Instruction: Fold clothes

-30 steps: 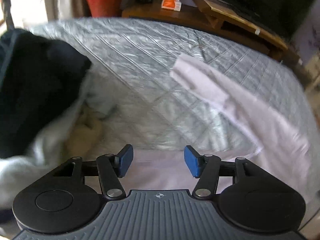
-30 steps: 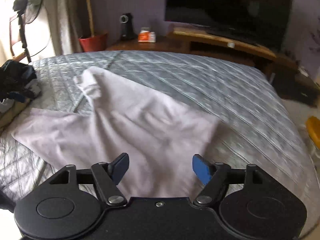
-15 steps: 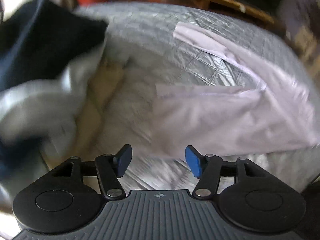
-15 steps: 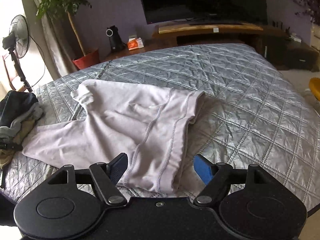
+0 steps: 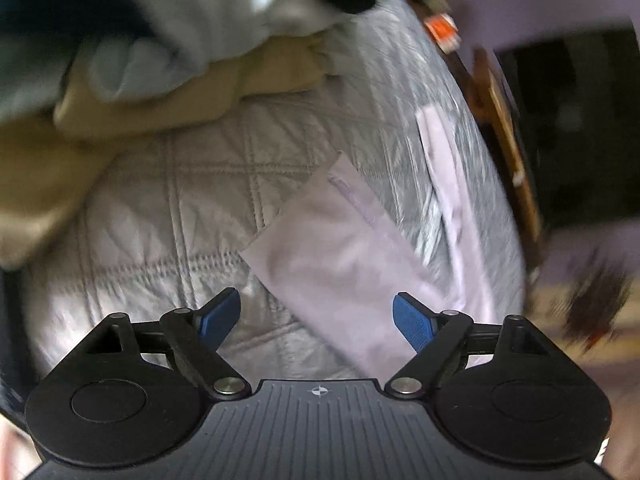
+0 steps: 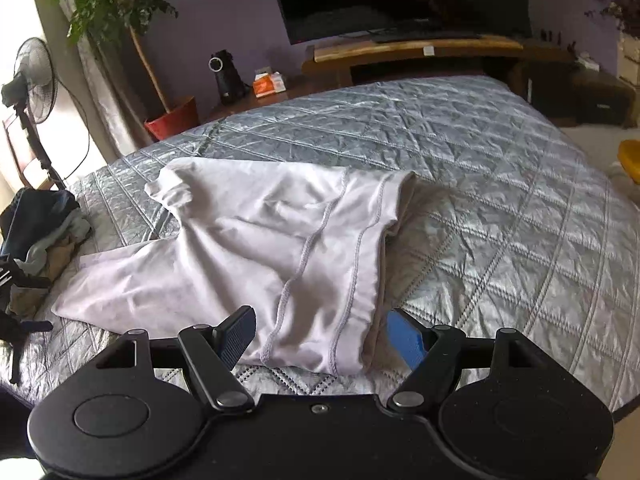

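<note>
Two tongs released, nothing gripped. Left tongs (image 5: 317, 316) jaws just widening over sleeve cuff (image 5: 320, 248) of lilac shirt (image 6: 256, 248), sprawled on quilted bed (image 6: 480, 184). Right tongs (image 6: 322, 336) straddle hem. Risks: pinching quilt with fabric; snagging nearby clothes pile (image 6: 40, 232).

Left hand-held gripper (image 5: 316, 318) rolled, dropped toward sleeve (image 5: 340, 248); jaws just opened wider, nothing gripped.

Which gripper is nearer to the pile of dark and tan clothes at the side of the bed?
Left. The left gripper hangs open just short of the pile, over the pale shirt's sleeve. The right gripper is open at the shirt's opposite edge.
</note>
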The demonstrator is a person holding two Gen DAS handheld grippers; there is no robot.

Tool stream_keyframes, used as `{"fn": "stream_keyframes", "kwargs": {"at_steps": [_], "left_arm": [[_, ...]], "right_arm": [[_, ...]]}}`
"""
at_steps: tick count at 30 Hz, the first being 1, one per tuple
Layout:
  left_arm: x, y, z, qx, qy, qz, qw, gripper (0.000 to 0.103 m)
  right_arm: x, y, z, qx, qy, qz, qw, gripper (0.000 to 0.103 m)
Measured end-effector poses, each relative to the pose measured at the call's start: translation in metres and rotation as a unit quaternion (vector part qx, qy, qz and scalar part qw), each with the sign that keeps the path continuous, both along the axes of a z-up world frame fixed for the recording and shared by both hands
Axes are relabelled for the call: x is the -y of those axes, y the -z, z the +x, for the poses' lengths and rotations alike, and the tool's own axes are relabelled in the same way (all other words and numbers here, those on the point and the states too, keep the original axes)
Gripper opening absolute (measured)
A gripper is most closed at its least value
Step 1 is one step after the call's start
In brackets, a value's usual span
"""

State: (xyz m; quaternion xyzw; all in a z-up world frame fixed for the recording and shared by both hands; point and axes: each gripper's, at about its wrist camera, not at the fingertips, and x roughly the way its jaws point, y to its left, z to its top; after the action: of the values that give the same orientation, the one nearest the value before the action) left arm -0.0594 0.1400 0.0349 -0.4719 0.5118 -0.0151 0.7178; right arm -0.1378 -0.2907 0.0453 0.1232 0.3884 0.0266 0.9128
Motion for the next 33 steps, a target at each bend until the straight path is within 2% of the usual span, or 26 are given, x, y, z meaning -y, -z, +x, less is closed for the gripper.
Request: {"fn": "stream_keyframes", "kwargs": {"at_steps": [3,5,8,12,13,14,15,16,19,23,26,28,29,33], "left_arm": [[0.002,0.004,0.003,-0.004,-0.024,-0.021,0.9995,0.092],[0.004,0.004,0.004,-0.005,-0.032,-0.021,0.9992,0.093],[0.005,0.008,0.007,-0.007,-0.047,-0.040,0.9980,0.090],[0.003,0.007,0.008,-0.010,-0.052,-0.038,0.9978,0.087],[0.003,0.006,0.007,-0.011,-0.054,-0.035,0.9979,0.082],[0.003,0.006,0.006,-0.013,-0.055,-0.031,0.9979,0.071],[0.003,0.009,0.006,-0.017,-0.057,-0.034,0.9977,0.052],[0.004,0.012,0.006,-0.021,-0.058,-0.037,0.9974,0.016],[0.005,0.022,0.006,-0.034,-0.062,-0.046,0.9965,0.015],[0.007,0.025,0.003,-0.028,-0.083,-0.050,0.9949,0.021],[0.007,0.025,0.006,-0.030,-0.078,-0.046,0.9955,0.016],[0.006,0.026,0.006,-0.037,-0.077,-0.045,0.9954,0.005],[0.005,0.027,0.007,-0.041,-0.076,-0.045,0.9953,0.003],[0.004,0.026,0.005,-0.041,-0.073,-0.038,0.9957,0.001]], "right_arm": [[-0.001,0.002,0.000,0.003,0.006,0.005,1.000,0.071],[-0.003,0.003,0.001,0.004,0.005,0.006,1.000,0.071],[-0.004,0.006,0.002,0.006,0.003,0.010,1.000,0.071],[0.002,0.010,0.000,0.012,0.011,0.026,1.000,0.071],[0.004,0.012,-0.001,0.012,0.016,0.031,0.999,0.071],[0.007,0.015,-0.001,0.011,0.022,0.038,0.999,0.071],[0.009,0.017,-0.002,0.011,0.026,0.043,0.999,0.071],[0.011,0.019,-0.003,0.014,0.029,0.050,0.998,0.071],[0.016,0.024,-0.005,0.019,0.037,0.076,0.996,0.071],[0.018,0.028,-0.006,0.022,0.034,0.103,0.994,0.071],[0.018,0.029,-0.005,0.022,0.028,0.113,0.993,0.071],[0.019,0.030,-0.006,0.023,0.026,0.125,0.992,0.071],[0.020,0.030,-0.007,0.023,0.025,0.131,0.991,0.071],[0.018,0.031,-0.010,0.025,0.028,0.136,0.990,0.071]]}}
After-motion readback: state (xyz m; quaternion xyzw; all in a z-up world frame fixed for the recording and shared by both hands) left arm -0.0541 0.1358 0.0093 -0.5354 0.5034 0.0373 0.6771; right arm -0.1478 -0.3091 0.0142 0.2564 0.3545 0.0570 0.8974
